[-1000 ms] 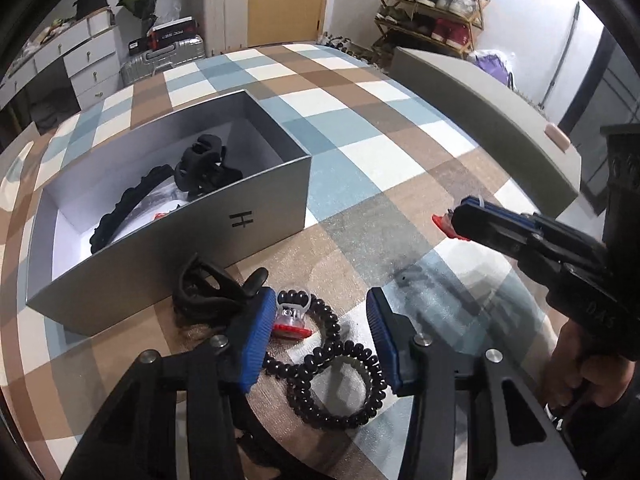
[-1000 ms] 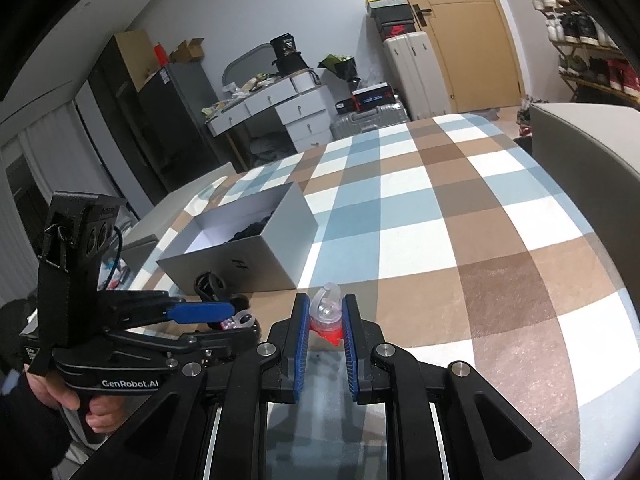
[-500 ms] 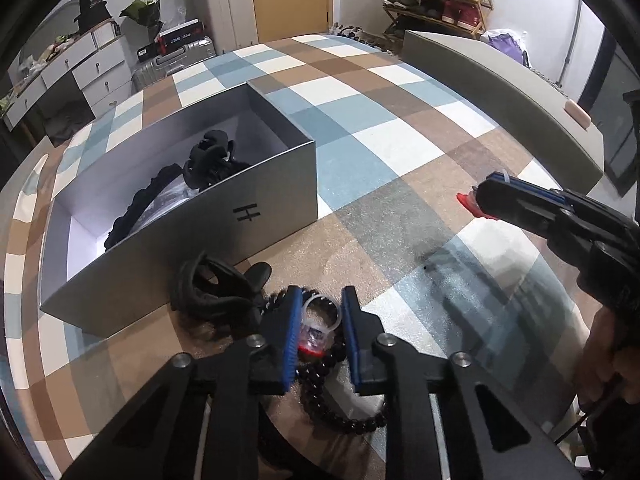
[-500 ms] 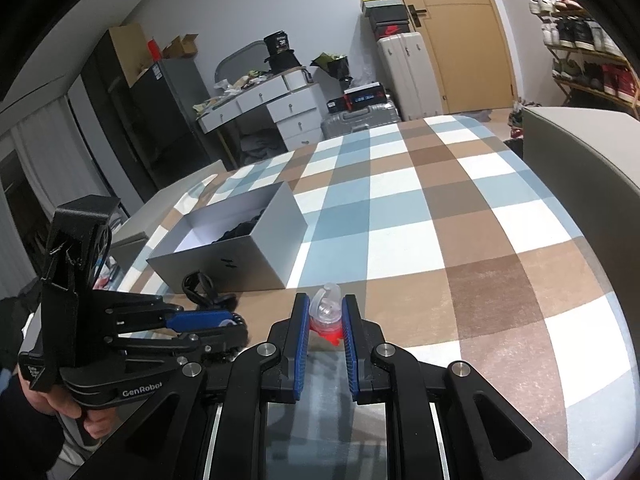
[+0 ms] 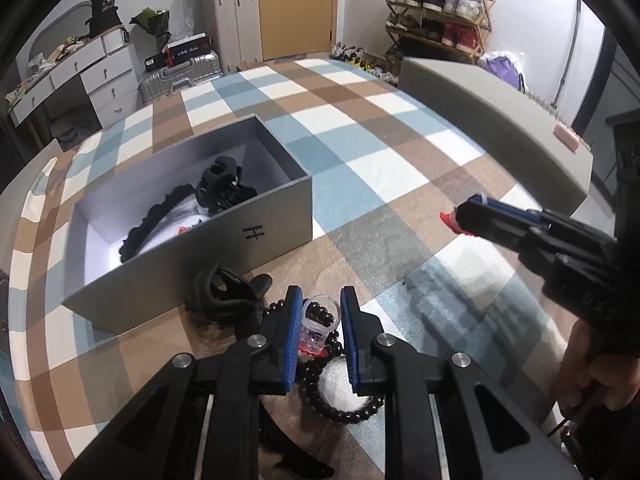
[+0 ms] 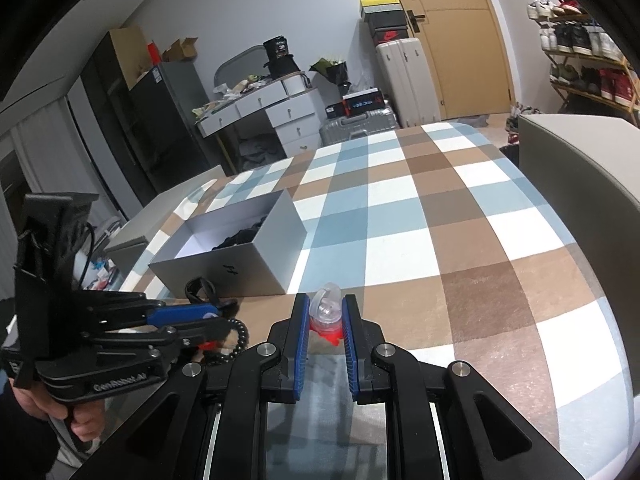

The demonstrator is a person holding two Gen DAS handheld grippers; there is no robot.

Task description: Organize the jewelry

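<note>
Between left hand-held gripper (image 5: 320, 322) pads: clear ring (image 5: 318, 326), apparently clamped.

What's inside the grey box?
Inside the grey box you can see a black claw hair clip, a black beaded strand and something white with a bit of red. The front wall hides the part of the floor behind it.

Behind the checked tablecloth (image 6: 460, 240) — a white dresser (image 6: 276, 116), cream suitcase (image 6: 404, 80), wooden door (image 6: 460, 40), shoe rack (image 5: 436, 24).

right gripper (image 6: 326, 322) pinches a clear red-based ring (image 6: 326, 314) near the grey box (image 6: 256, 266).
</note>
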